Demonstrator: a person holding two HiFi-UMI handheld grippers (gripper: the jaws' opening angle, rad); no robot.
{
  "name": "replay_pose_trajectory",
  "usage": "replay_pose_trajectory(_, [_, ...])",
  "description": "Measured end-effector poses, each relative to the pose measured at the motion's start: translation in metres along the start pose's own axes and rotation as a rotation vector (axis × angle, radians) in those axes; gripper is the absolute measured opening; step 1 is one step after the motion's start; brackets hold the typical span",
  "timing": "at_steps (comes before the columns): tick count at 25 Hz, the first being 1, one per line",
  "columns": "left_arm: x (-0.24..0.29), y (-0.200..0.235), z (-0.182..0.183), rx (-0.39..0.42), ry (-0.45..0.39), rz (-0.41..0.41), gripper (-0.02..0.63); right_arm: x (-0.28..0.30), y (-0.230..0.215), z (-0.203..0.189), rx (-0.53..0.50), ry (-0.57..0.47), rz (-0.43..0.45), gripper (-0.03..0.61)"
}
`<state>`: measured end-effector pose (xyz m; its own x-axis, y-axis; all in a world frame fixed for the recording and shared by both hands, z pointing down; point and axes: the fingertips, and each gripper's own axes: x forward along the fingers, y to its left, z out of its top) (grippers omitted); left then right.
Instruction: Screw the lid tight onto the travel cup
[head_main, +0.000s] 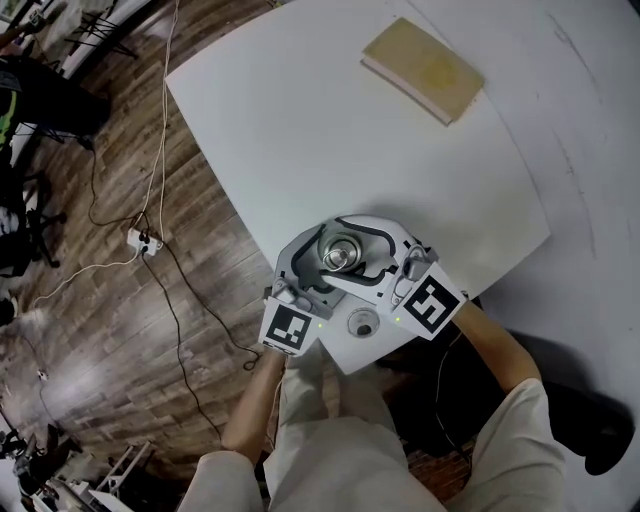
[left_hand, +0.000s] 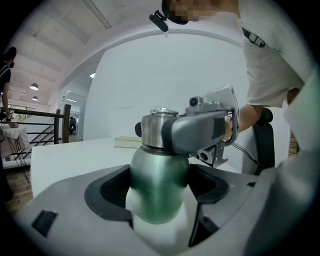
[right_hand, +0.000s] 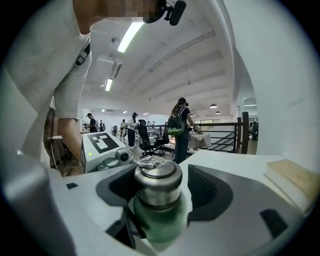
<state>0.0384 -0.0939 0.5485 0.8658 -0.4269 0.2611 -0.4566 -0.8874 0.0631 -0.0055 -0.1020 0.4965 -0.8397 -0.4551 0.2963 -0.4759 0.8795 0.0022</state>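
Travel cup (left_hand: 159, 185) stands at the table's (head_main: 300, 120) near corner, left gripper (left_hand: 160, 199) clamped on its green body. Right gripper (right_hand: 159, 200) jaws sit wide around the lid (right_hand: 157, 181).

Cup (head_main: 340, 257) on table (head_main: 300, 120), book (head_main: 423, 70) behind

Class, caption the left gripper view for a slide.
Left gripper clamps green travel cup; right gripper brackets its steel lid.
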Motion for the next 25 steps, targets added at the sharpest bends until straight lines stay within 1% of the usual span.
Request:
replay_pose_trajectory(4, [0.001, -0.001, 0.002, 0.010, -0.003, -0.007, 0.356, 0.002, 0.003, -0.001, -0.006, 0.009, 0.054, 0.295])
replay_pose_trajectory(9, [0.002, -0.002, -0.001, 0.000, -0.006, -0.007, 0.356, 0.008, 0.004, 0.000, 0.000, -0.018, 0.084, 0.293])
replay_pose_trajectory(12, [0.001, -0.001, 0.000, -0.001, -0.011, -0.006, 0.356, 0.009, 0.006, 0.001, 0.006, -0.030, 0.102, 0.272])
replay_pose_trajectory(14, [0.002, -0.001, -0.001, 0.003, -0.013, -0.007, 0.356, 0.008, 0.006, -0.001, 0.010, -0.036, 0.094, 0.261])
replay_pose_trajectory(18, [0.000, -0.001, 0.000, -0.002, -0.010, -0.008, 0.356, 0.007, 0.005, -0.002, 0.004, -0.030, 0.020, 0.255])
replay_pose_trajectory(21, [0.001, -0.001, -0.002, -0.005, -0.006, -0.008, 0.356, 0.008, 0.002, -0.003, -0.010, -0.027, -0.063, 0.255])
replay_pose_trajectory(25, [0.003, -0.001, -0.002, -0.007, -0.004, -0.007, 0.356, 0.007, -0.005, -0.004, 0.018, -0.035, -0.197, 0.255])
